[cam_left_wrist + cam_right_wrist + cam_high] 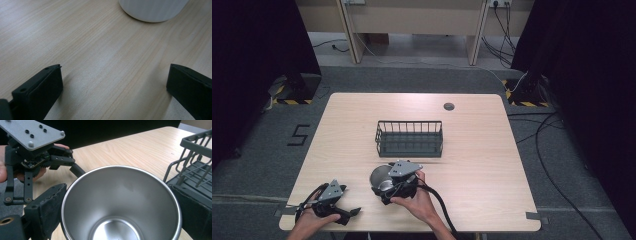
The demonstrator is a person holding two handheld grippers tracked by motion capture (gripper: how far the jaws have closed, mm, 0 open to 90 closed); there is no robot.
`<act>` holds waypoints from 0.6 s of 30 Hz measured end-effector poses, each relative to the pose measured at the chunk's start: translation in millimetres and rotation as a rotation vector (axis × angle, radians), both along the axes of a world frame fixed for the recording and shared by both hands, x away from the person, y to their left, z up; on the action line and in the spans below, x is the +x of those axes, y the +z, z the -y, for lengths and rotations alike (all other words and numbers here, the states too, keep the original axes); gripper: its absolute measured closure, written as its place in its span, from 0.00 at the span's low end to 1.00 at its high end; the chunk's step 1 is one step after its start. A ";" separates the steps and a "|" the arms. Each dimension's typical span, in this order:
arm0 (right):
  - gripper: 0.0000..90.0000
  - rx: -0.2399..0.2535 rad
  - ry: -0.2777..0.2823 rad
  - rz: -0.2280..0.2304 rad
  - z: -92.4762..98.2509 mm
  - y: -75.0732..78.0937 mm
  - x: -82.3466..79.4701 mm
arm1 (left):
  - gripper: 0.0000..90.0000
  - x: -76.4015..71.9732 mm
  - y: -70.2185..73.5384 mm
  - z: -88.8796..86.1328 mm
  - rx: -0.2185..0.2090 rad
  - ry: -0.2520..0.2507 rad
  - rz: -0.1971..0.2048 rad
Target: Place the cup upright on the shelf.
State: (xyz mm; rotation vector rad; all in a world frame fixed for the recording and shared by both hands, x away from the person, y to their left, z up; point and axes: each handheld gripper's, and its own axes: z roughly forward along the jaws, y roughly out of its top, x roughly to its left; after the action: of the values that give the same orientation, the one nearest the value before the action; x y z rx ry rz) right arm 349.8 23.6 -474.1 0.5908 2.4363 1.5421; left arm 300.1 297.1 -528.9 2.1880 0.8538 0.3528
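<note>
A steel cup (379,176) sits tilted near the table's front, just in front of a dark wire basket (409,138). My right gripper (386,187) is shut on the cup. In the right gripper view both jaws press the sides of the cup (120,202), and I look into its shiny inside. Resting at the front left of the table, my left gripper (348,214) is open, with only bare wood between its jaws (115,66). The pale outer wall of the cup (152,10) shows ahead of them.
The wire basket (197,157) stands empty mid-table, close to the cup's right in the right gripper view, where the left gripper (71,163) shows at upper left. A grommet hole (449,106) lies at the back of the wooden table (472,165).
</note>
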 end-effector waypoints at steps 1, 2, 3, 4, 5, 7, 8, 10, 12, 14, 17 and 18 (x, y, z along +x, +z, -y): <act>0.07 0.000 -0.005 0.000 0.0 0.1 -0.4 | 0.00 0.0 0.0 0.0 0.000 0.000 0.000; 0.07 0.001 -0.008 0.001 0.0 0.1 -0.7 | 0.00 0.0 0.0 0.0 0.000 0.000 0.000; 0.07 -0.001 -0.011 0.003 0.1 0.3 -1.0 | 0.00 0.0 0.0 0.0 0.000 0.000 0.000; 0.07 -0.003 -0.014 0.007 0.3 0.5 -1.2 | 0.00 0.0 0.0 0.0 -0.001 0.000 0.000; 0.07 -0.005 -0.019 0.014 0.6 0.9 -1.4 | 0.00 0.0 0.0 0.0 -0.001 0.000 0.000; 0.07 0.002 -0.026 0.024 1.8 2.5 -1.7 | 0.00 0.0 -0.1 0.1 -0.002 0.001 0.000; 0.07 0.009 -0.025 0.025 2.8 3.7 -1.5 | 0.00 0.0 -0.1 0.1 -0.003 0.001 0.000; 0.07 0.019 -0.026 0.021 5.1 7.3 -1.0 | 0.00 0.0 -0.1 0.1 -0.002 0.001 0.000; 0.07 0.021 -0.032 0.026 8.4 11.8 0.1 | 0.00 0.0 -0.1 0.1 -0.003 0.001 0.000; 0.07 0.016 -0.042 0.031 11.2 15.2 1.1 | 0.00 -0.1 -0.1 0.1 -0.003 0.001 0.000; 0.07 0.024 -0.050 0.031 17.1 19.8 4.1 | 0.00 0.0 -0.1 0.1 -0.002 0.001 0.000; 0.07 0.025 -0.059 0.032 21.4 23.0 5.9 | 0.00 0.0 -0.1 0.1 -0.002 0.001 0.000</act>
State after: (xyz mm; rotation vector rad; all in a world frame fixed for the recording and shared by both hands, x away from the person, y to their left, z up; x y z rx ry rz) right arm 355.7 2.1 -451.1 0.6315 2.3581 1.5487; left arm 300.1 297.0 -528.9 2.1859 0.8549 0.3519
